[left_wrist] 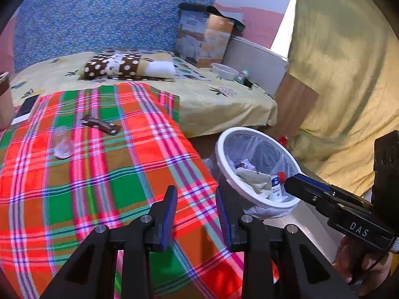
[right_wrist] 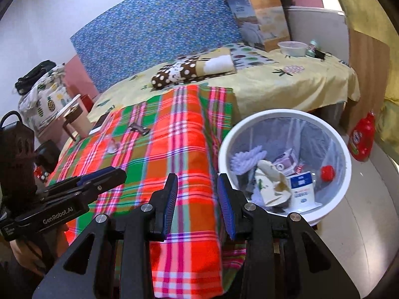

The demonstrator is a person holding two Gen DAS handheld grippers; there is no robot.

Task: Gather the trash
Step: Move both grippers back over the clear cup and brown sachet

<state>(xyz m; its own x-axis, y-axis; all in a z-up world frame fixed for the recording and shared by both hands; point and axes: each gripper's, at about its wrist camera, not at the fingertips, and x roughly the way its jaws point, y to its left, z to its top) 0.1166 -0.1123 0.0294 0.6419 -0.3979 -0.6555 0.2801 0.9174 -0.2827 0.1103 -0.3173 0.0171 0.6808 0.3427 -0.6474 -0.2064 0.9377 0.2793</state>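
A white bin [left_wrist: 219, 149] with a clear liner stands on the floor beside the bed and holds several pieces of trash; it also shows in the right wrist view [right_wrist: 346, 174]. On the plaid blanket [left_wrist: 99, 174] lie a crumpled clear plastic cup [left_wrist: 63, 143] and a brown wrapper [left_wrist: 101, 124]; both show small in the right wrist view, the cup [right_wrist: 112, 147] and the wrapper [right_wrist: 139, 128]. My left gripper [left_wrist: 195, 196] is open and empty over the blanket's near edge. My right gripper [right_wrist: 197, 182] is open and empty, just left of the bin.
A phone [left_wrist: 26, 108] lies at the blanket's left edge. A polka-dot pillow [left_wrist: 117, 66], a white bowl [left_wrist: 224, 71] and a paper bag [left_wrist: 204, 37] sit on the yellow sheet. A red bottle [right_wrist: 362, 137] stands on the floor right of the bin. A yellow curtain [left_wrist: 344, 62] hangs at right.
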